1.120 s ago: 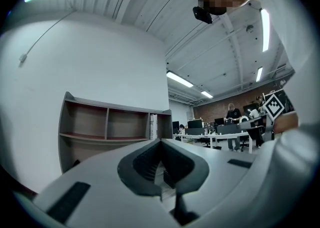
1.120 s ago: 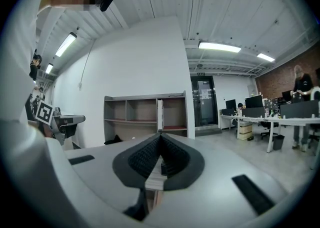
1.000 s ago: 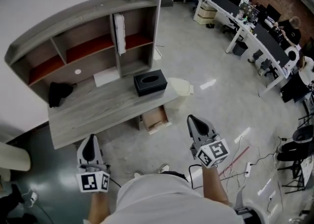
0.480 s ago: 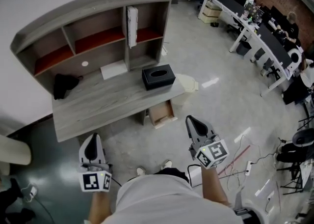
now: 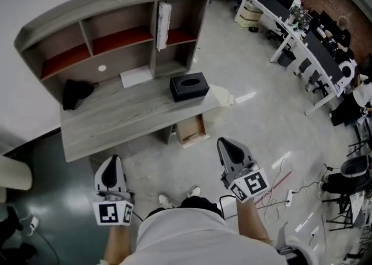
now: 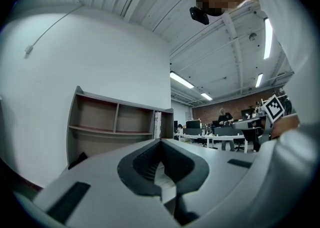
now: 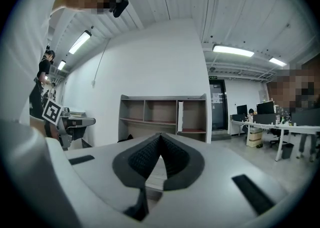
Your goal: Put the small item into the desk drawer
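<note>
Grey desk (image 5: pixel 116 121) has shifted rightward in head view.

L gripper (image 5: pixel 110 160), R gripper (image 5: pixel 226 143): jaws together, empty.

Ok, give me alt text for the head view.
From above, a person facing a grey desk with a shelf unit holds the left gripper and right gripper out, jaws shut and empty. A black tissue box, white sheet and dark bundle lie on the desk.

No readable text, label or number visible.
</note>
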